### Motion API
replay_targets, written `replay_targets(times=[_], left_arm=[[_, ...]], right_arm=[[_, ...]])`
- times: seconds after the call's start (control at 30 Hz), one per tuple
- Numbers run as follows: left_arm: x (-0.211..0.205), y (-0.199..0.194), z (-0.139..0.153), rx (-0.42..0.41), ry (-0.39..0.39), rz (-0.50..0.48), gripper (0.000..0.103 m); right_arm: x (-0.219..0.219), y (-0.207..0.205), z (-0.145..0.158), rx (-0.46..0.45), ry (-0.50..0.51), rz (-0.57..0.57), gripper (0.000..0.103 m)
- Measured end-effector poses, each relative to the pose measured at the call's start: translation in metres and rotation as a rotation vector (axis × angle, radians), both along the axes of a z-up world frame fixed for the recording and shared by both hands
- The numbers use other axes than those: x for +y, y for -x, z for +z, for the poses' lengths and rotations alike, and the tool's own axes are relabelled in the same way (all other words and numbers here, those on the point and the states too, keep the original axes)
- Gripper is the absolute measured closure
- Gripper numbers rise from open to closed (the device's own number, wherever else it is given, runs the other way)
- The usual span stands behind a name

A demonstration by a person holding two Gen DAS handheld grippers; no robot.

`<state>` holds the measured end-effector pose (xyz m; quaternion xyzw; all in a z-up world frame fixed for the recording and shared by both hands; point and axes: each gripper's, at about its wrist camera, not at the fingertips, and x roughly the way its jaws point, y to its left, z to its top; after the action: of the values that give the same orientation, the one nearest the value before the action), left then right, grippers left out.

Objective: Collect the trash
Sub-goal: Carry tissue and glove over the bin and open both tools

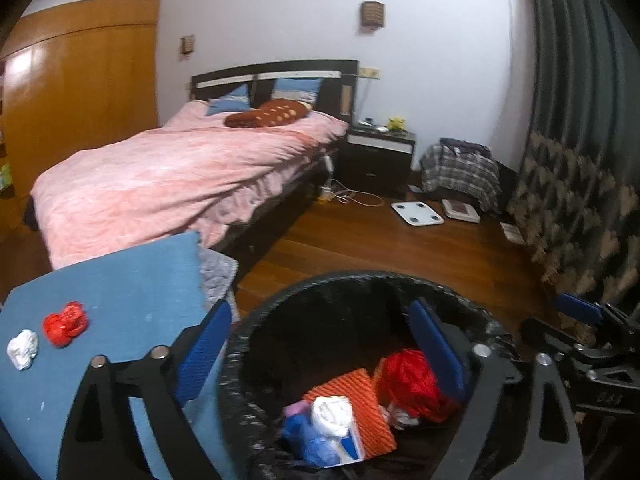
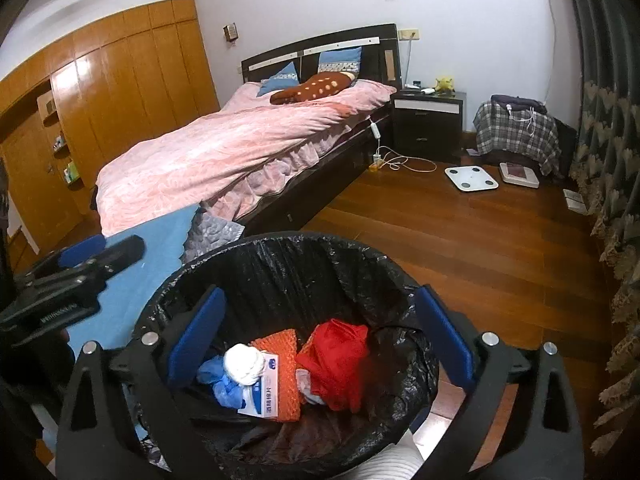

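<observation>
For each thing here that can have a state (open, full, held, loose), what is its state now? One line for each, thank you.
left tool: open, holding nothing, above the bin.
right tool: open, holding nothing, above the bin.
trash bin: lined with a black bag, partly filled.
red bag: inside the bin.
white wad: inside the bin, on top.
red scrap: lying on the blue surface, not collected.
white scrap: lying beside it, not collected.

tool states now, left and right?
Left tool: open, nothing between its fingers, over the bin.
Right tool: open, empty, over the same bin.
</observation>
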<state>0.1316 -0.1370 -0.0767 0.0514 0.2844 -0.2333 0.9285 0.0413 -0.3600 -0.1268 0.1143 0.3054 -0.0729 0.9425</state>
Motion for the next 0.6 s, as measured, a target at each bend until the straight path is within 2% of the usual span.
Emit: replay_targets(times=[0.33, 0.6], left_arm=[[0.067, 0.005, 0.016, -0.038, 0.004, 0.129, 0.008], [0.114, 0.014, 0.016, -0.058, -0.009, 0.211, 0.007]], right_arm=[[0.021, 0.000, 0.019, -0.039, 0.010, 0.040, 0.007], [0.064, -0.018, 0.029, -0.050, 0.026, 0.115, 0.007]])
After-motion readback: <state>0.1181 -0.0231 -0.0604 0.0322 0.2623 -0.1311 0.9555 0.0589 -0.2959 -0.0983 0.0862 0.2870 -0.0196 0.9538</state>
